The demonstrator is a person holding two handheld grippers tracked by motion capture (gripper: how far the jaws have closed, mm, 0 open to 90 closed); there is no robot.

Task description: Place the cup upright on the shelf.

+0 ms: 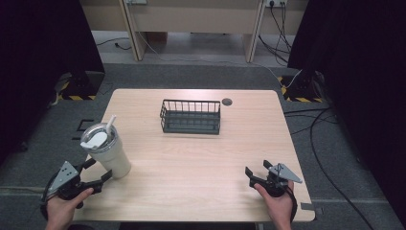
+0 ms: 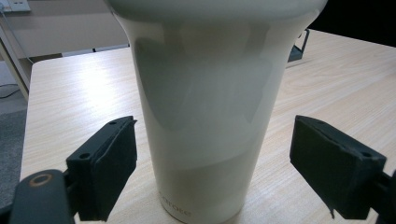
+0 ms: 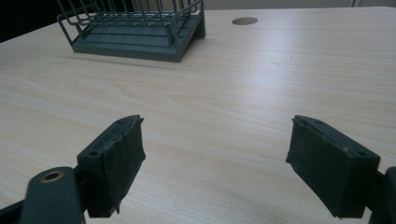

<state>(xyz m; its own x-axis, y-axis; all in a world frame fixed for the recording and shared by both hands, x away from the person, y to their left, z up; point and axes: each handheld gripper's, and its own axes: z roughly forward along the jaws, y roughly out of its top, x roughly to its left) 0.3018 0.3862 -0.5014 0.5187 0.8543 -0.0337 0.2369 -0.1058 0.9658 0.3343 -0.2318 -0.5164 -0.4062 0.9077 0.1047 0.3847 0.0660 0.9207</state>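
Note:
A cream tumbler (image 1: 107, 151) with a clear lid and a white straw stands upright near the table's front left corner. My left gripper (image 1: 98, 173) is open right behind it, one jaw on each side of the cup's lower body with gaps on both sides. In the left gripper view the tumbler (image 2: 205, 116) rises between the two black pads (image 2: 109, 161). A dark wire basket (image 1: 190, 116) stands at the table's middle back and looks empty. My right gripper (image 1: 257, 169) is open near the front right edge, nothing between its pads (image 3: 116, 158), and it faces the basket (image 3: 135, 28).
The light wooden table (image 1: 201, 158) has a round cable hole (image 1: 227, 101) right of the basket. Cables run over the grey floor on the right. Dark curtains hang on both sides. A wooden desk frame stands beyond the table.

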